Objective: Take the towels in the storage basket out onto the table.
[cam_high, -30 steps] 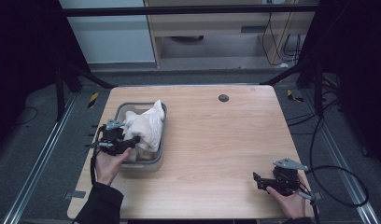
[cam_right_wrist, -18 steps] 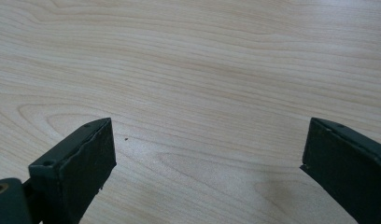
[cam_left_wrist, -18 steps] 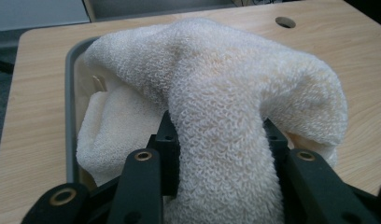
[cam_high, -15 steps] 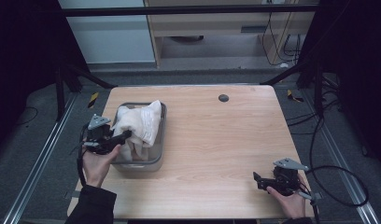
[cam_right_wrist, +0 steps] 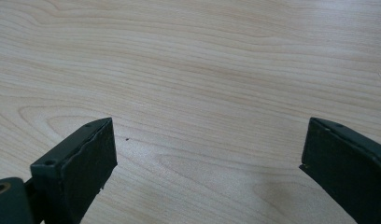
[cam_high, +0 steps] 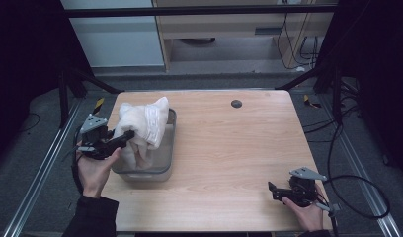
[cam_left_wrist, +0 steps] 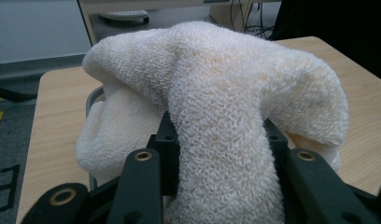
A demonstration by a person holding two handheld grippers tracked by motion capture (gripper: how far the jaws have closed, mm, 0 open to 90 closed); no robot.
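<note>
- A light wooden table (cam_high: 229,148) takes up the middle of the high view, with dark floor and metal rails around it.
- A white terry towel (cam_high: 140,126) sits left of centre in that view, bunched up and lifted so that its upper part stands above a grey rectangular tub (cam_high: 166,148); its lower folds hang down inside the tub.
- The left gripper (cam_high: 121,137) is at the left of the frame, just beside the tub's left wall, held by the person's left hand (cam_high: 93,170) — its jaws are pinched on a fold of the towel.
- In the left gripper view the towel (cam_left_wrist: 216,107) drapes over and between the two black jaws, a thick roll of cloth squeezed in the gap; part of the tub's rim (cam_left_wrist: 93,98) shows behind it at the left.
- The right gripper (cam_high: 274,190) rests low at the lower right of the high view, well apart from the tub, in the person's right hand (cam_high: 305,215); a black cable trails off from it to the right.
- The right gripper view looks down on bare wood grain (cam_right_wrist: 202,70) — the two jaws stand spread wide with nothing between them.
- A small dark round spot (cam_high: 236,103) lies on the tabletop near its far edge, above centre.
</note>
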